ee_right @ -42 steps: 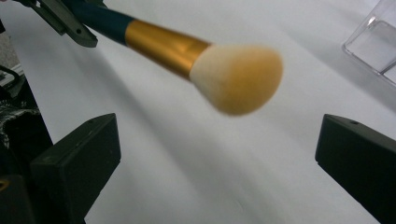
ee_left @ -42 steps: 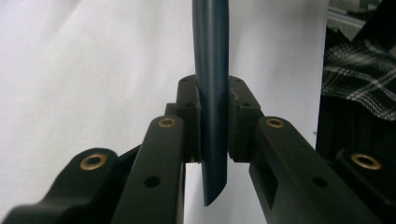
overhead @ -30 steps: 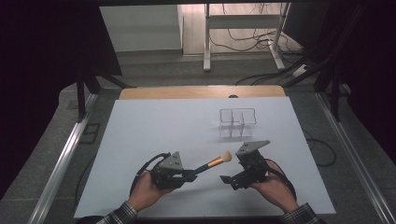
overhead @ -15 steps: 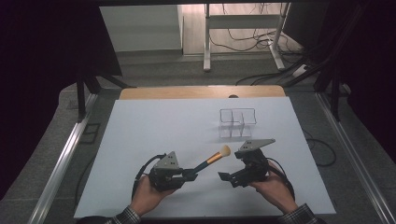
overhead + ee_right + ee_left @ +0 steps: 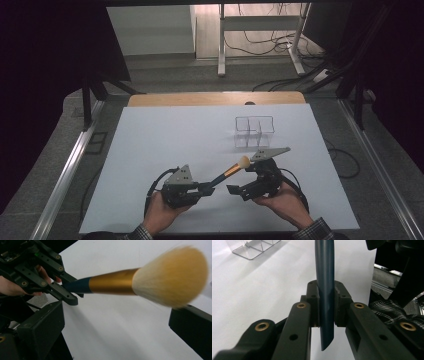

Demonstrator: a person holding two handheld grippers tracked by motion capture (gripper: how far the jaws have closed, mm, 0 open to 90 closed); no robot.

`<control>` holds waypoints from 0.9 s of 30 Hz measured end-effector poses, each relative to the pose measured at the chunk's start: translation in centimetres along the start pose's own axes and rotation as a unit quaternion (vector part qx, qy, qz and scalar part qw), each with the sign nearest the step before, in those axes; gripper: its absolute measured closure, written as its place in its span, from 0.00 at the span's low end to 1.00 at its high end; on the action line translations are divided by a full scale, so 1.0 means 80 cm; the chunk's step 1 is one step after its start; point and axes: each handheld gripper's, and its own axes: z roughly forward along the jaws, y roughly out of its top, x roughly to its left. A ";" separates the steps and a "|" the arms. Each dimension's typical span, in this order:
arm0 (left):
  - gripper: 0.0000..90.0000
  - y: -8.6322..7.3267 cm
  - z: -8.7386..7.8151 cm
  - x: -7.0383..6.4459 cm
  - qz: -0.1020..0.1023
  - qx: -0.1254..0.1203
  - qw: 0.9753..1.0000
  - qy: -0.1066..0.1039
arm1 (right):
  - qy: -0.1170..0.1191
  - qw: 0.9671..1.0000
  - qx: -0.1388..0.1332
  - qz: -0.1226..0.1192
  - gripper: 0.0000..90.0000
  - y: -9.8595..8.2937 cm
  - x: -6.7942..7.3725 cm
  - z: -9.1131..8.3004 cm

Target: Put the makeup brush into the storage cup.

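A makeup brush (image 5: 227, 173) with a dark blue handle, gold ferrule and pale bristle head (image 5: 244, 161) is held above the white table (image 5: 165, 145). My left gripper (image 5: 206, 189) is shut on the handle's end; in the left gripper view the handle (image 5: 325, 277) runs up between the closed pads (image 5: 313, 302). My right gripper (image 5: 242, 178) stands open just right of the brush. In the right gripper view the bristle head (image 5: 172, 277) lies between its wide-apart jaws, and the right gripper (image 5: 116, 317) touches nothing.
A clear acrylic organizer (image 5: 254, 131) with several compartments stands on the table beyond the grippers, also visible as the organizer (image 5: 254, 248) in the left gripper view. A wooden board edge (image 5: 215, 98) lies at the far side. Metal rails (image 5: 70, 170) flank the table.
The brush head has risen slightly and tilted farther from the person. The right gripper has shifted a little with it, staying open around the bristles. The left gripper keeps its hold.
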 end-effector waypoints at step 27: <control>0.86 -0.001 0.010 -0.002 0.011 0.020 1.000 -0.008 | 0.130 0.974 -0.098 0.157 0.75 -0.005 -0.028 -0.008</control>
